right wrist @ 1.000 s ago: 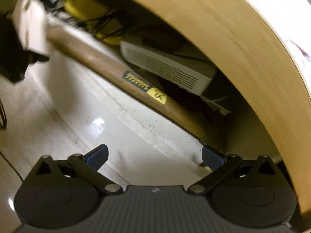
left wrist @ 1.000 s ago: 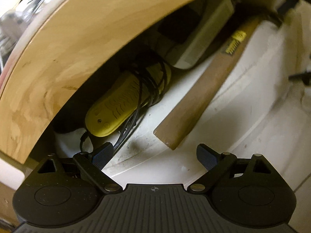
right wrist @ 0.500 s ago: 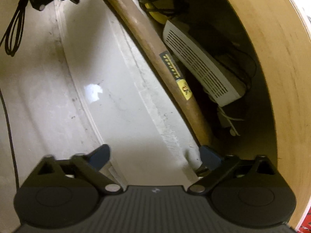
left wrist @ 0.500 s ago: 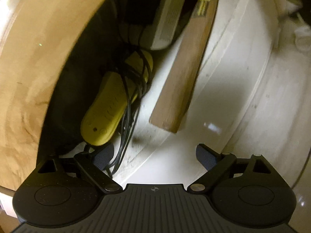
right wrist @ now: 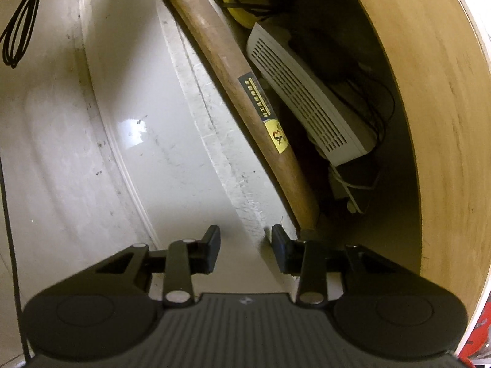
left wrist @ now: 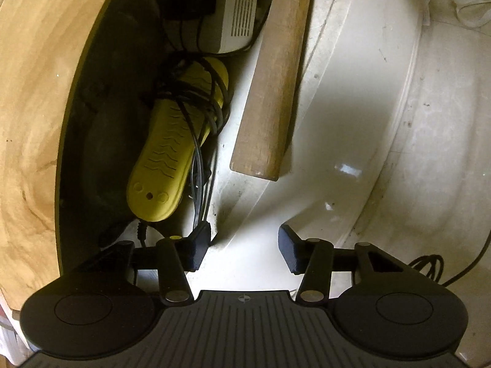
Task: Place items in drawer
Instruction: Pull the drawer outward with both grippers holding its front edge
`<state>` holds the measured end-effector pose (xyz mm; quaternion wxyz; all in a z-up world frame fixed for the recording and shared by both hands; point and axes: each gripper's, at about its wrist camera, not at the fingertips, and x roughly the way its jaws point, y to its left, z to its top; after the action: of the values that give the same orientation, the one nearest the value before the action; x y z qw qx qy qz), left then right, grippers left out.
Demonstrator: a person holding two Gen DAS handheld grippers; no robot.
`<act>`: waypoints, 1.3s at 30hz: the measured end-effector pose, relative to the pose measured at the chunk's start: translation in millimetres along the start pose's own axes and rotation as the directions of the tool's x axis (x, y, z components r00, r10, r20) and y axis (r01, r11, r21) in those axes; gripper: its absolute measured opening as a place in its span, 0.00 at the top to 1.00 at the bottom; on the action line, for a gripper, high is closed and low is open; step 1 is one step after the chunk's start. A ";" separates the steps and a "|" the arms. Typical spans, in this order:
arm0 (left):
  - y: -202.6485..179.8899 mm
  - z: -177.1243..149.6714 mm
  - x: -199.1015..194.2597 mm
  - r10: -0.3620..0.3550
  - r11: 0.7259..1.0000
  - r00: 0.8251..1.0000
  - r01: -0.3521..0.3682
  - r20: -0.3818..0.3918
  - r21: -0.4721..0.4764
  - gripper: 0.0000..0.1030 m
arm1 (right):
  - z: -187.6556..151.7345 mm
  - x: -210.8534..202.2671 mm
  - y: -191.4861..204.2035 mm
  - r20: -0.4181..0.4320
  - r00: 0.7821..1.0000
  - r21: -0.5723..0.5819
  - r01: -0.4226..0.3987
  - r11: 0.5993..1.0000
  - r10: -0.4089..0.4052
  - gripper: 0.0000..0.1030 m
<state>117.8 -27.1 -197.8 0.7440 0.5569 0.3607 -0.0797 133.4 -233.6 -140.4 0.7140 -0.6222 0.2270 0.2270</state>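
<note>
Inside drawer [left wrist: 353, 98]: hammer [left wrist: 273, 92] (wooden handle)

My right gripper [right wrist: 245, 247]: jaws just been closing, a gap left, on the white drawer front's [right wrist: 184, 141] top edge. Drawer contents: wooden hammer handle [right wrist: 236, 86] with yellow-and-black label; white vented box [right wrist: 307, 98] beside it; yellow item with black cords [right wrist: 242, 6]. Above: wooden desktop [right wrist: 435, 98].

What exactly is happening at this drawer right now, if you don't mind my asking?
A person holds a tool in each hand over an open white drawer. A wooden handle, a yellow device wrapped in cable and a white vented box lie inside. The left tool and right tool have just been closing, nothing between them.
</note>
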 end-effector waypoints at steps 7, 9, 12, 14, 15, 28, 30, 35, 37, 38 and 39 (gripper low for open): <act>-11.2 -16.2 -4.2 -0.014 1.000 1.000 0.014 0.000 0.002 0.55 | 0.1 -6.6 2.9 0.005 1.000 -0.003 -0.015 1.000 0.015 0.63; -14.2 -21.4 -6.0 -0.022 1.000 1.000 0.022 -0.002 -0.002 0.55 | 0.2 -8.8 3.7 0.005 1.000 -0.003 -0.022 1.000 0.022 0.63; -19.1 -29.4 -8.6 -0.035 0.999 0.999 0.035 -0.003 -0.006 0.55 | -0.2 -12.4 5.1 0.006 0.999 -0.007 -0.035 0.999 0.035 0.63; -22.7 -35.5 -10.2 -0.041 0.999 0.999 0.041 -0.004 -0.005 0.56 | -0.2 -14.8 6.3 0.006 0.999 -0.010 -0.043 0.999 0.043 0.63; -24.5 -38.7 -11.0 -0.044 0.999 0.999 0.044 -0.005 -0.005 0.56 | -0.3 -15.9 6.9 0.007 0.999 -0.012 -0.048 0.999 0.048 0.63; 12.4 -7.0 -36.2 -0.090 0.996 0.996 0.090 -0.022 -0.004 0.58 | -1.0 -24.7 9.0 -0.004 0.995 -0.003 -0.099 0.995 0.099 0.63; 11.6 -9.0 -38.1 -0.098 0.995 0.995 0.098 -0.025 -0.003 0.59 | -1.0 -26.8 9.7 -0.006 0.994 -0.003 -0.108 0.994 0.108 0.63; 20.2 -8.6 -46.8 -0.123 0.992 0.992 0.122 -0.033 -0.010 0.59 | -1.6 -31.9 10.2 -0.015 0.991 -0.002 -0.132 0.991 0.132 0.63; 26.5 4.6 -46.5 -0.134 0.991 0.990 0.134 -0.036 -0.013 0.59 | -1.8 -34.1 10.4 -0.018 0.990 0.000 -0.141 0.990 0.141 0.63; 29.2 11.4 -45.5 -0.139 0.990 0.990 0.139 -0.038 -0.013 0.59 | -2.0 -35.2 10.5 -0.019 0.989 0.001 -0.146 0.989 0.146 0.63; 27.8 10.3 -47.6 -0.144 0.990 0.989 0.143 -0.040 -0.014 0.59 | -2.2 -36.3 10.6 -0.021 0.988 0.002 -0.151 0.988 0.151 0.63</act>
<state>102.2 -39.5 -145.4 0.7318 0.5269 0.4154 -0.1195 98.1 -236.0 -127.0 0.6923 -0.6055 0.2810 0.2740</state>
